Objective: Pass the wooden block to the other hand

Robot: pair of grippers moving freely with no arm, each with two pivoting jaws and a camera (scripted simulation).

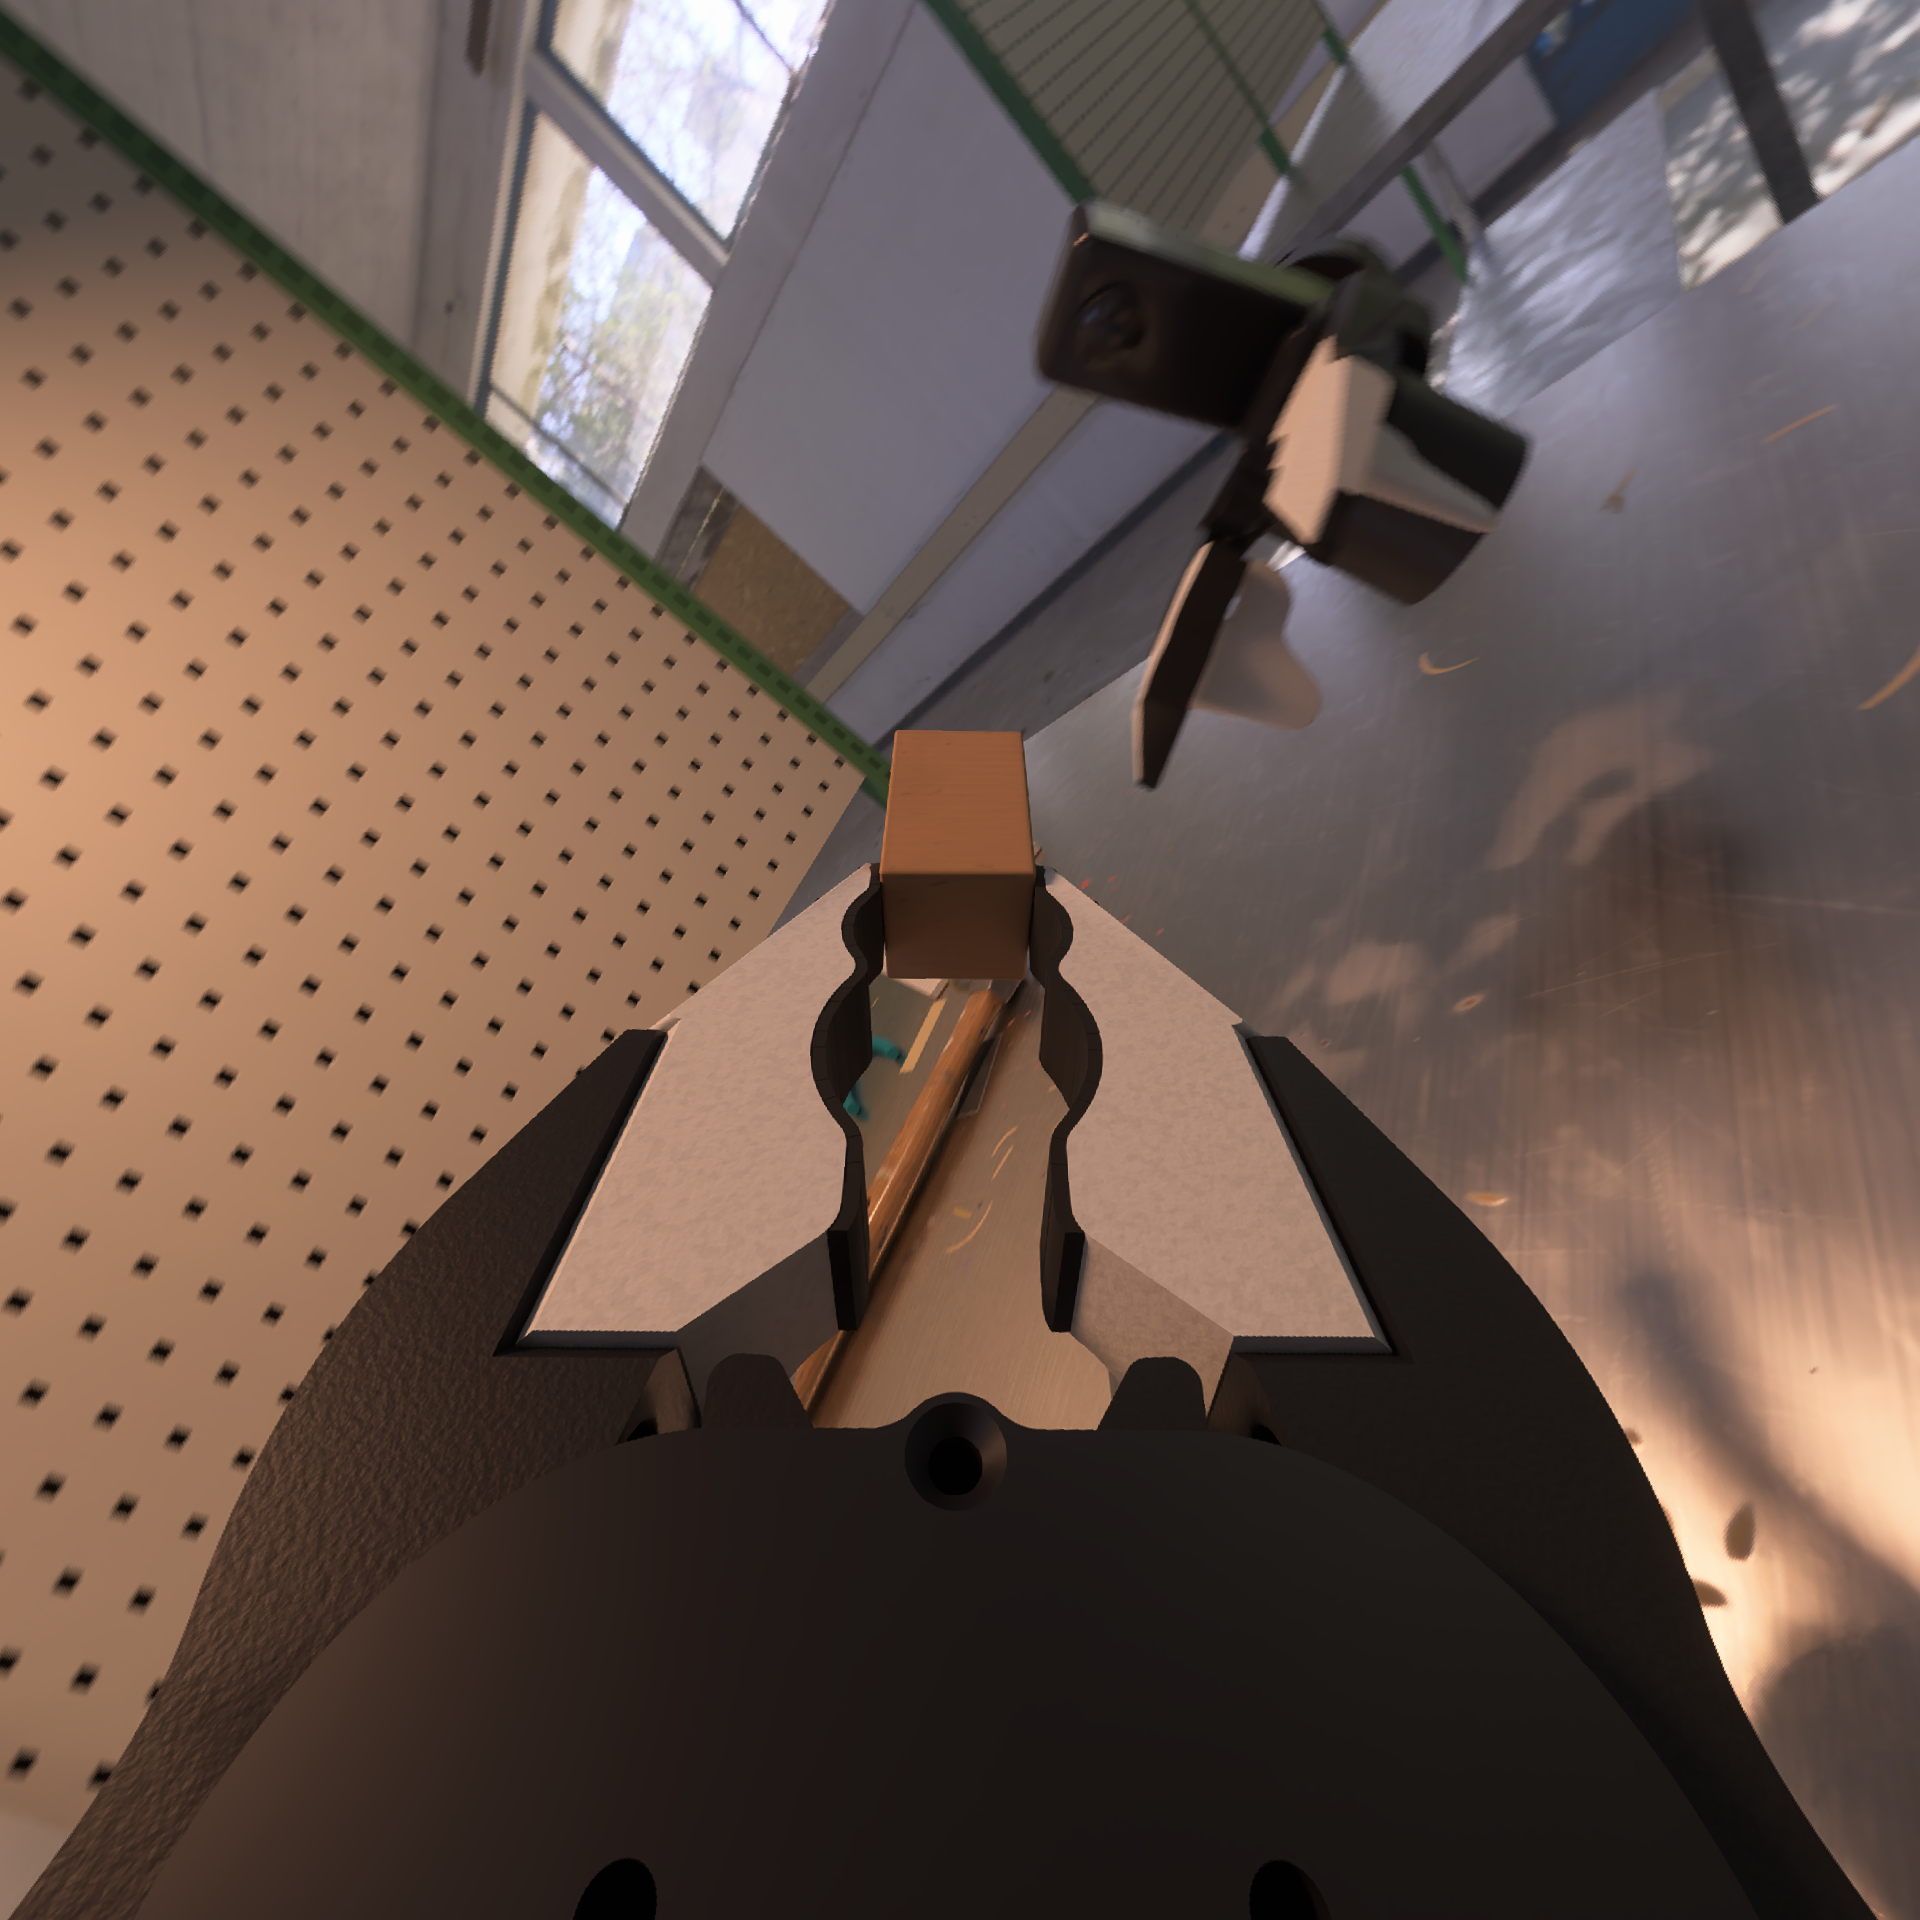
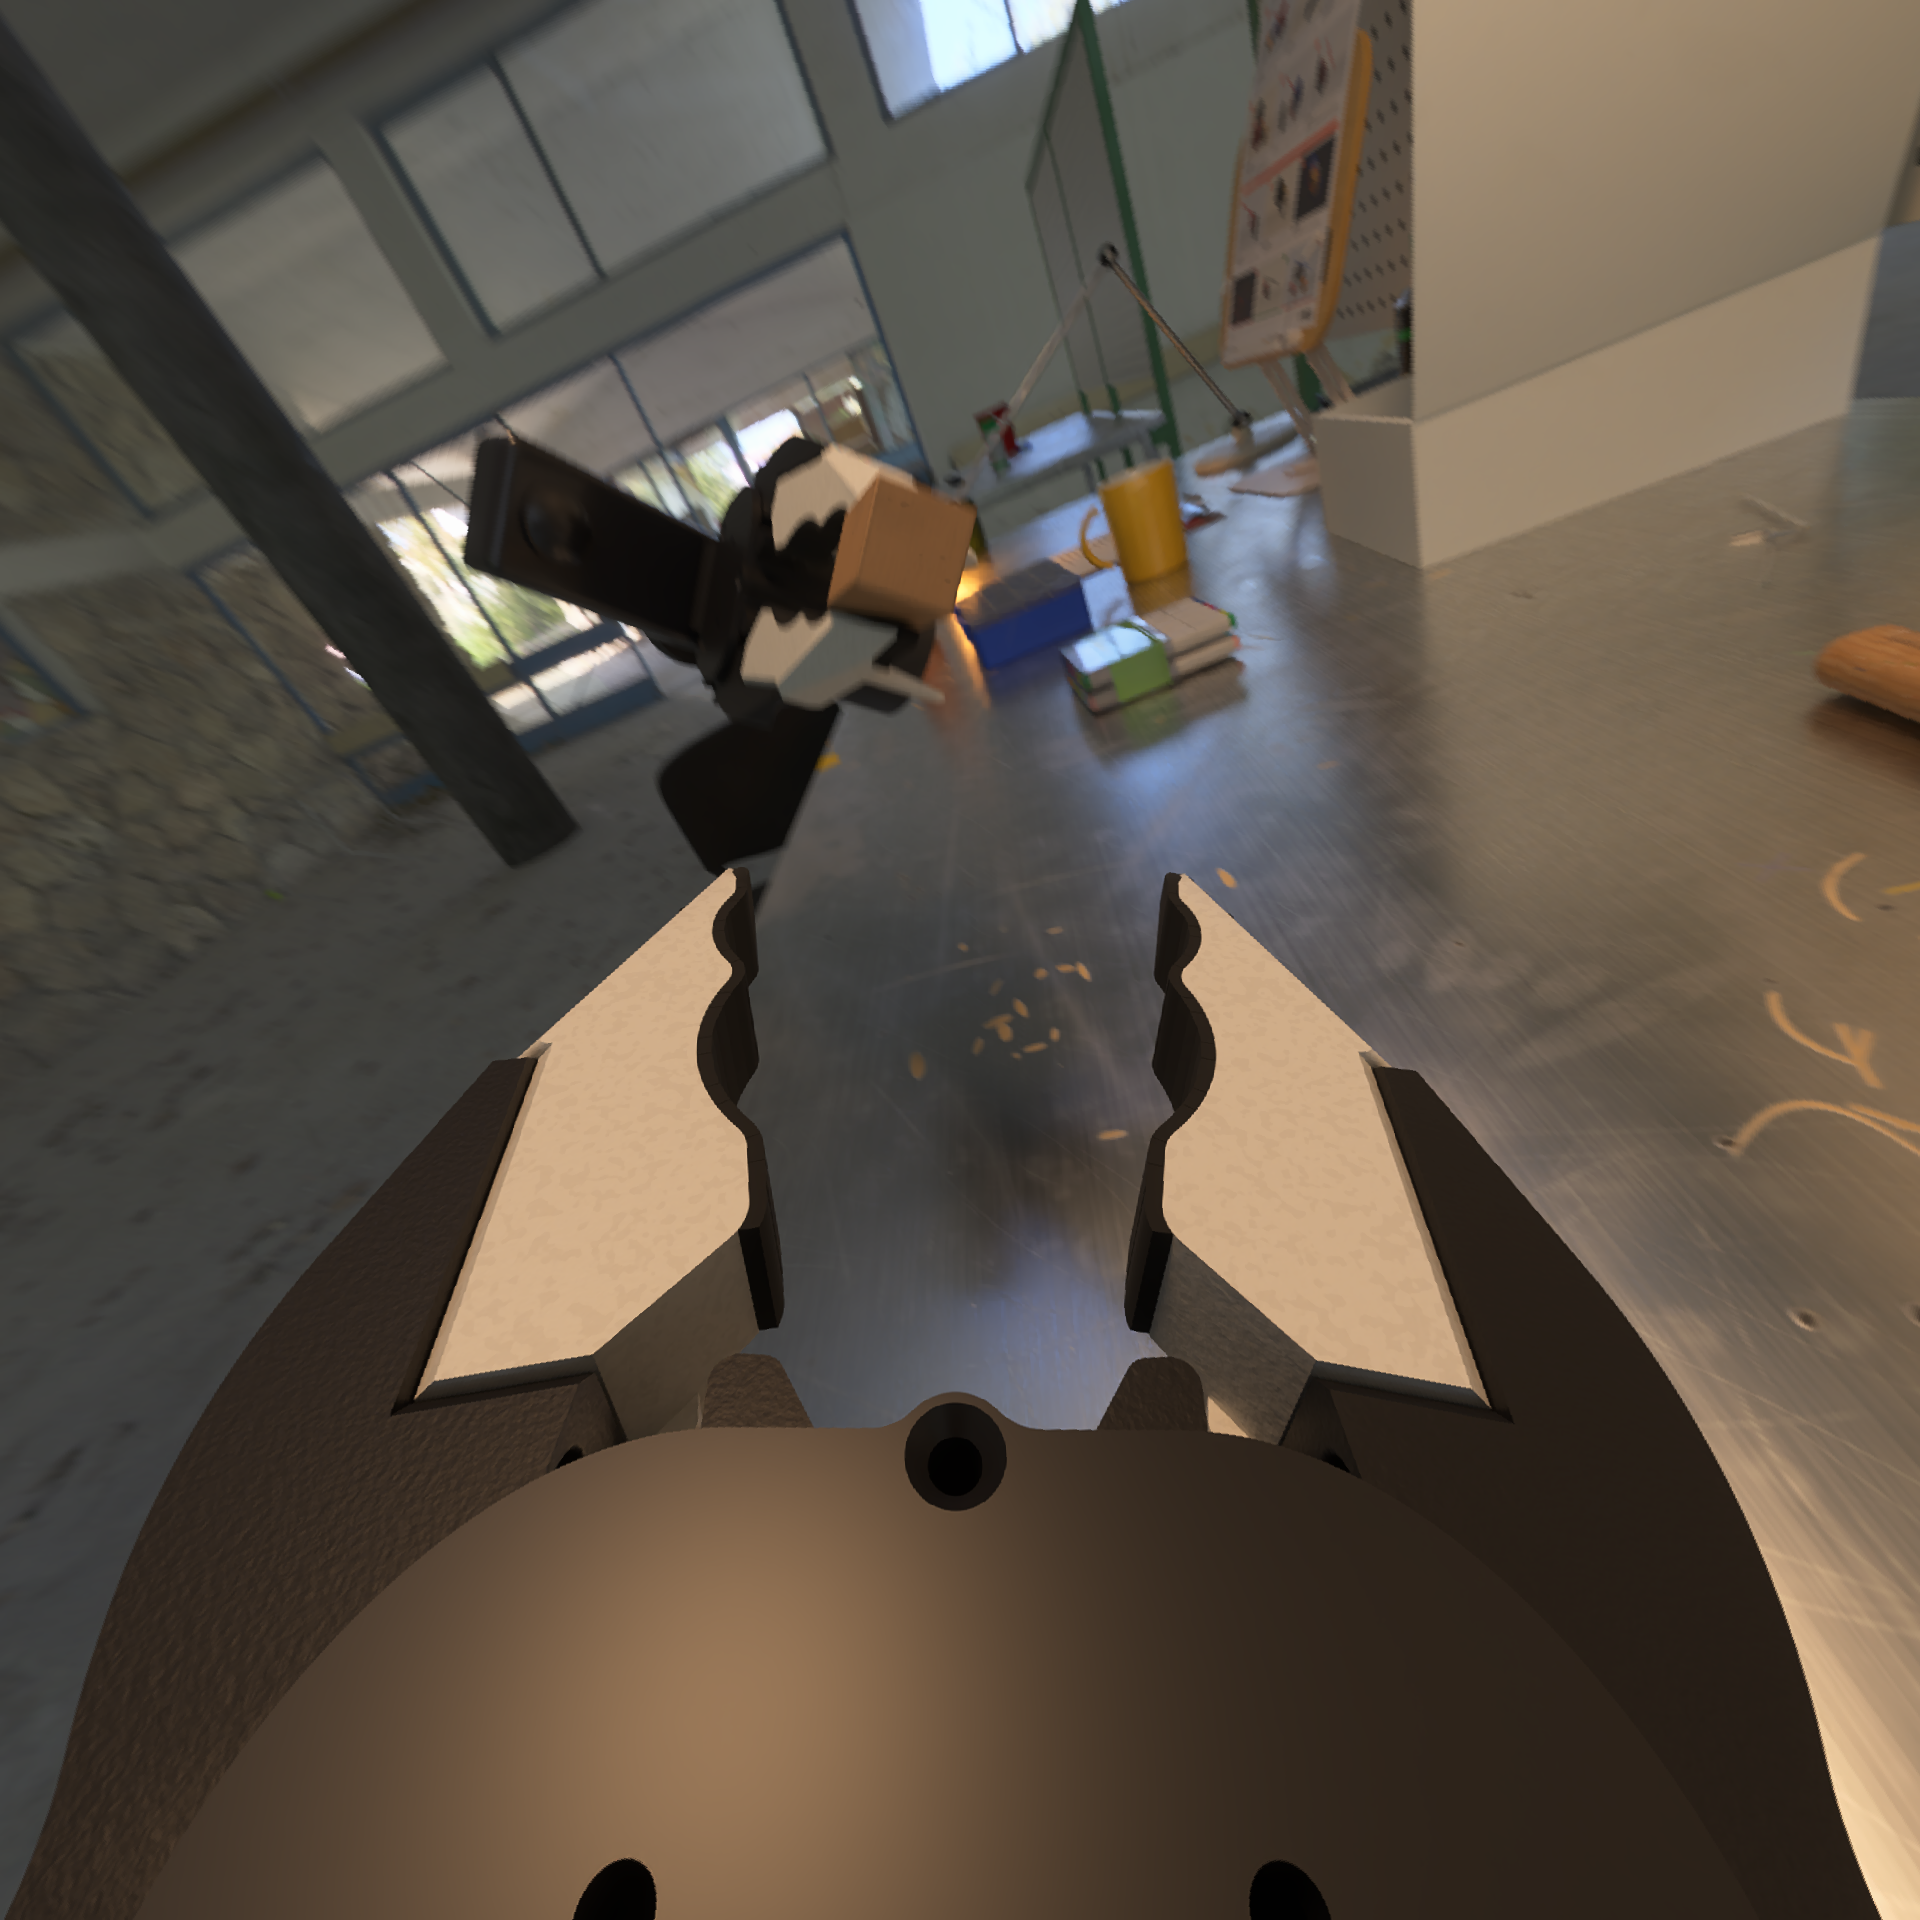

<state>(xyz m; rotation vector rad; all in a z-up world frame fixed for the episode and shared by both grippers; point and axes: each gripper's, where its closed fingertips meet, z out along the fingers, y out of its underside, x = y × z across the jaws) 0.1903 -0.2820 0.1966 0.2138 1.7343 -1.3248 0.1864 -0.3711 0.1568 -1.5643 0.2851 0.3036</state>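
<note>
My left gripper (image 1: pixel 956 920) is shut on a brown wooden block (image 1: pixel 956 852), which sticks out past its fingertips, held in the air above the metal table. In the right wrist view the same gripper (image 2: pixel 831 582) shows farther off at upper left with the wooden block (image 2: pixel 899 551) in its tips. My right gripper (image 2: pixel 956 894) is open and empty, low over the metal table (image 2: pixel 1351 935), pointing roughly towards the block. It also shows in the left wrist view (image 1: pixel 1216 675), up and to the right of the block, apart from it.
A pegboard wall (image 1: pixel 312 779) stands to the left. On the table are a yellow cup (image 2: pixel 1143 520), a blue box (image 2: pixel 1023 613), a stack of books (image 2: pixel 1153 655), a wooden piece (image 2: pixel 1870 670) at the right and a white box (image 2: pixel 1621 291). Wood shavings lie scattered.
</note>
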